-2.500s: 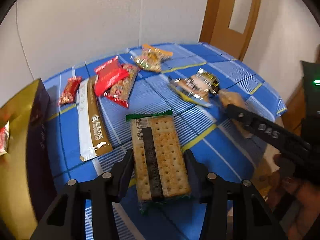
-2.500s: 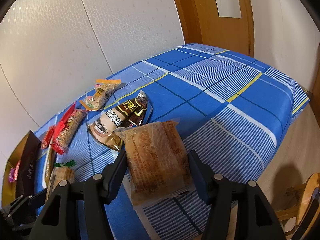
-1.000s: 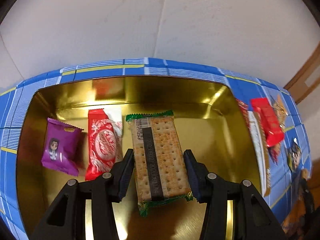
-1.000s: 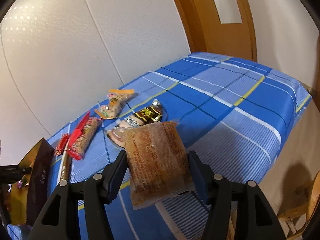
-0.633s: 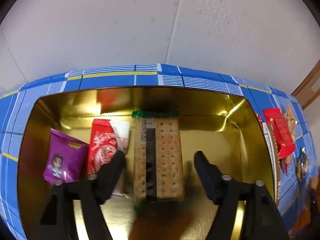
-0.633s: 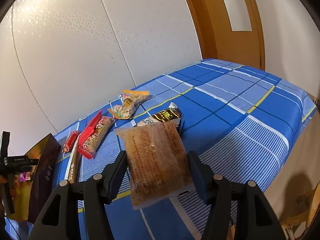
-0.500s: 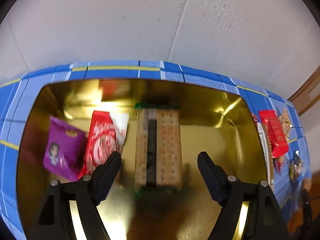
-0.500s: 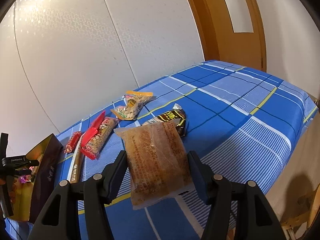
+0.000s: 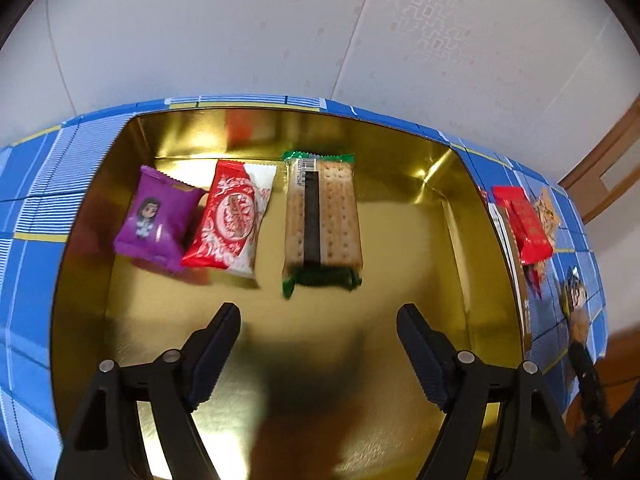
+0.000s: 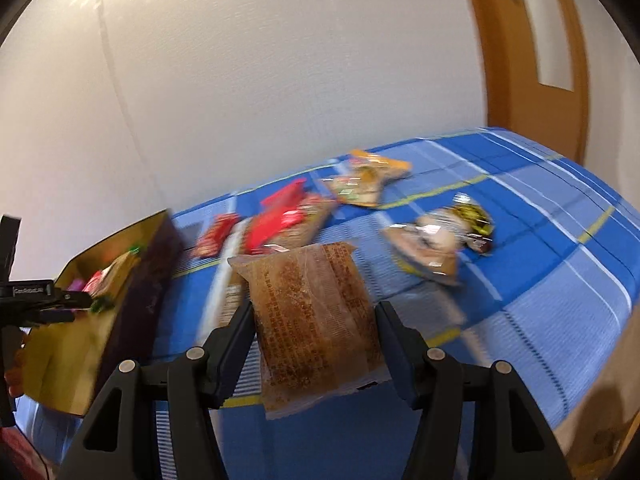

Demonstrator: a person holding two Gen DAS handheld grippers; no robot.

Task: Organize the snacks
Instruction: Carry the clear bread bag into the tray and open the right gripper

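Three snacks boxed, more waiting on the desk (image 10: 520,264).
Left tongs (image 9: 318,326) hung spread and empty over the gold box (image 9: 460,248); right tongs (image 10: 314,318) pinched a brown snack packet (image 10: 316,320).

Left hand-held gripper (image 9: 318,330) agape, empty

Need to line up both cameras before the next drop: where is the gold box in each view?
Left wrist view: the gold box fills the middle, seen from above, three snacks on its floor.
Right wrist view: the gold box sits at the left edge, seen from the side.
Shared landmark: the red packet on the blue cloth beside the box.
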